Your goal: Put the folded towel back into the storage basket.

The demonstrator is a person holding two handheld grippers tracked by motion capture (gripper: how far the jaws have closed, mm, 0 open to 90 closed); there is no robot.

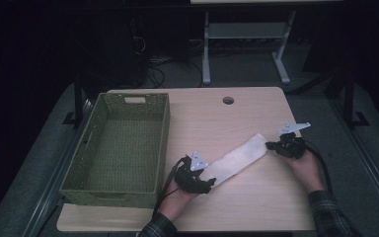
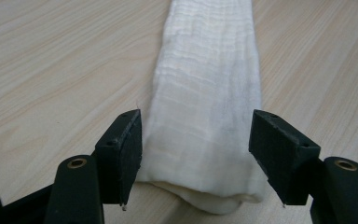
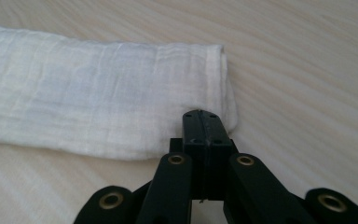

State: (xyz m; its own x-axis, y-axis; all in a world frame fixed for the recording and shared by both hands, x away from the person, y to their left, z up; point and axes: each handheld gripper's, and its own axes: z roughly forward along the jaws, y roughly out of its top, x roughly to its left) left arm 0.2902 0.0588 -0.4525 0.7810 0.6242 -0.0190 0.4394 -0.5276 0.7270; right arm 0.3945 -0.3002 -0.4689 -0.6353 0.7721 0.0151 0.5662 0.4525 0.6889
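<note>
A long, folded white cloth (image 1: 239, 158) lies flat on the light wooden bench (image 1: 237, 207), stretched as a narrow strip between the two grippers. The left gripper (image 1: 201, 183) sits at the cloth's near end, low over the bench. In the left gripper view its two black jaws stand wide apart, one on each side of the strip (image 2: 205, 116); the left pad is just beside the cloth's edge and the right pad stands a little clear of the other edge, so the gripper is released and presses on nothing. The folded end of the cloth lies between the jaws, with layered edges showing at its bottom lip, and the rest of the strip runs straight away from the gripper.

The right gripper (image 1: 275, 146) is at the cloth's far end, held by a hand (image 1: 306, 165) in a plaid sleeve. In the right gripper view its jaws are clenched together, pad against pad, with their tip at the lower corner of the cloth's end (image 3: 107, 112). Whether a thin edge of fabric is pinched between the pads cannot be told; the tip overlaps the cloth's hem, and the strip extends off to the gripper's left.

A green woven basket (image 1: 86, 148) stands on the bench beyond the left gripper's outer side, well apart from the cloth. A round cable hole (image 1: 228, 100) sits in the bench past the cloth, away from both grippers.
</note>
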